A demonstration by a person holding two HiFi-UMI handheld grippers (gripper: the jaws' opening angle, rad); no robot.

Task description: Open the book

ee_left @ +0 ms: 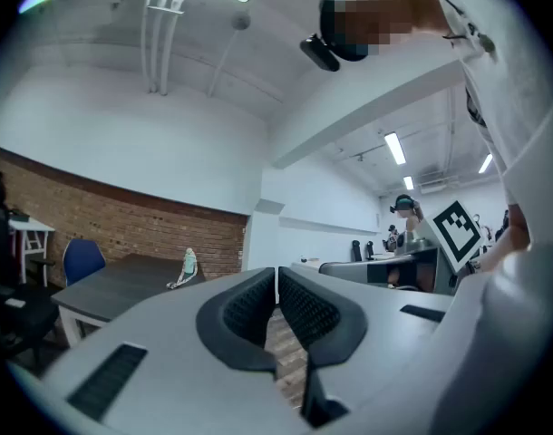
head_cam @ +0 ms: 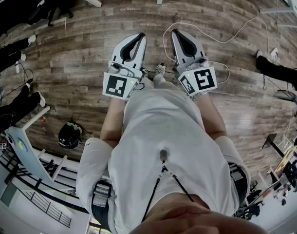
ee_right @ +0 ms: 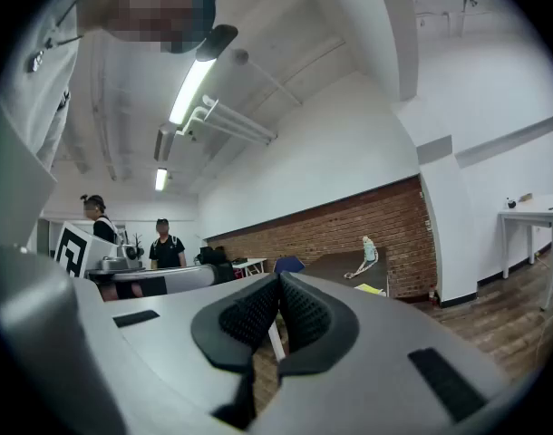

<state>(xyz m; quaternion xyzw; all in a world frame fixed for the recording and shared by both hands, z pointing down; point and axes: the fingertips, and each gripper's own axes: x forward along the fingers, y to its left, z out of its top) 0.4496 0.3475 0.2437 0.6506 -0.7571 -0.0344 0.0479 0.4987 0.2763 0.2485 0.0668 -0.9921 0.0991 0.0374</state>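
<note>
Both tongs are pressed together and empty. In its own view we see the left gripper [ee_left: 276, 275] with its black ribbed pads meeting at the tips. Only a thin slit shows lower down, nothing sits in it, and the wood floor [head_cam: 80, 57] is visible through the gap. The right gripper [ee_right: 278, 282] reads the same: the pads touch at the tips and pinch nothing. From the head view both are held out level in front of the person's white shirt [head_cam: 163, 145], side by side but apart. The marker cubes [head_cam: 120, 86] face up, and neither gripper touches anything. A white cable [head_cam: 221, 38] loops across the floor just past the right one. We can't pick out the book in any view, so we can't say where it is. Both gripper views look across the room at a dark table [ee_left: 122, 284] against a brick wall [ee_right: 349, 225]. A pale bottle [ee_left: 189, 263] with a cord stands on the table, and a blue chair [ee_left: 82, 259] sits beside it. The right gripper view also shows a flat yellow item [ee_right: 372, 289] on that table, too small for us to identify. The table is well apart from both grippers.
</note>
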